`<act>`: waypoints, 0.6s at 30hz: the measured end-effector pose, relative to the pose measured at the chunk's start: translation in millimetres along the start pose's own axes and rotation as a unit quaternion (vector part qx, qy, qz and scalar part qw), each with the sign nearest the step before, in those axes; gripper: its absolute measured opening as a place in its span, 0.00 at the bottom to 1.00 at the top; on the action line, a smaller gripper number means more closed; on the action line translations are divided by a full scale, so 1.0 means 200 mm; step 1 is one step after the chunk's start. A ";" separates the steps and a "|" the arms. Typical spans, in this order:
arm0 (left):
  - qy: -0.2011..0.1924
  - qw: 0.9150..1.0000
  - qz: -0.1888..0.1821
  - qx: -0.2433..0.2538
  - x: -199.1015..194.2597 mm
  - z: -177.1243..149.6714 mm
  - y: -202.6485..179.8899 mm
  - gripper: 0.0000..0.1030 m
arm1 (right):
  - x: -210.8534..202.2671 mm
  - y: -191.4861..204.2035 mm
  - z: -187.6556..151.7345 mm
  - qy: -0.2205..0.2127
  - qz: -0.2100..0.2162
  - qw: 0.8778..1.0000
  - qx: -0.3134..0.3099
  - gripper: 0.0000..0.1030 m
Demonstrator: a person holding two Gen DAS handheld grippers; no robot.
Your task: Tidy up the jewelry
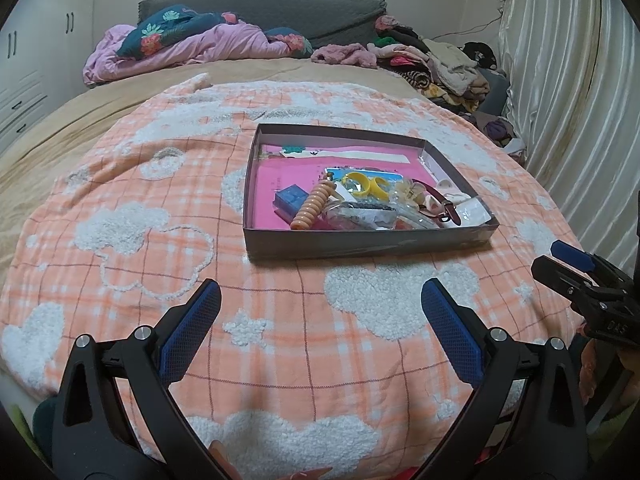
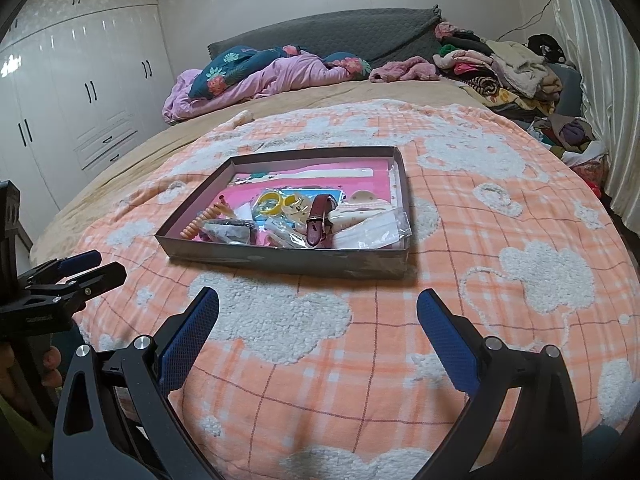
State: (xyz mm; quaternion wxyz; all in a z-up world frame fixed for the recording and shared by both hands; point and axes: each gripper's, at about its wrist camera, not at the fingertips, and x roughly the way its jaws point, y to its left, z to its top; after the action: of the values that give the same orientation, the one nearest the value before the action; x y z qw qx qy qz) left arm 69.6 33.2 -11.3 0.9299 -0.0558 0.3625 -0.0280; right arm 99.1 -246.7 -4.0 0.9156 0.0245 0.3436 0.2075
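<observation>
A shallow grey box (image 1: pixel 360 242) with a pink lining lies on the orange checked blanket; it also shows in the right wrist view (image 2: pixel 288 260). Its near right part holds a jumble: an orange spiral hair tie (image 1: pixel 312 206), a blue block (image 1: pixel 290 197), yellow rings (image 1: pixel 366 184), a brown strap (image 2: pixel 319 218) and clear plastic bags (image 2: pixel 376 226). My left gripper (image 1: pixel 320 300) is open and empty, hovering before the box. My right gripper (image 2: pixel 318 306) is open and empty, also short of the box. Each gripper shows at the edge of the other's view.
The blanket (image 1: pixel 140 264) covers a bed. A crumpled pink duvet (image 1: pixel 180 50) and a grey headboard (image 1: pixel 280 8) are at the far end, piled clothes (image 1: pixel 444 68) at far right. Curtains (image 1: pixel 568 80) hang on the right, white wardrobes (image 2: pixel 80 92) on the left.
</observation>
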 end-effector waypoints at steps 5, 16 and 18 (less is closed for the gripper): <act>0.006 1.000 0.008 0.003 0.01 0.00 0.00 0.91 | 0.00 0.00 0.00 -0.001 -0.007 1.000 0.003 0.96; 0.017 0.999 0.004 -0.031 0.07 0.01 0.10 0.91 | 0.06 -0.17 0.05 -0.003 -0.064 0.998 0.029 0.96; 0.016 0.999 0.012 -0.046 0.08 0.03 0.15 0.91 | 0.08 -0.27 0.08 0.001 -0.084 0.995 0.046 0.96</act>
State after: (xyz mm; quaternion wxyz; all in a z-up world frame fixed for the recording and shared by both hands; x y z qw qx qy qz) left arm 85.7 62.0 -20.8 0.9207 -0.0942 0.3786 -0.0012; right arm 139.9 -288.2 -13.1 0.9274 0.0376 0.3542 0.1139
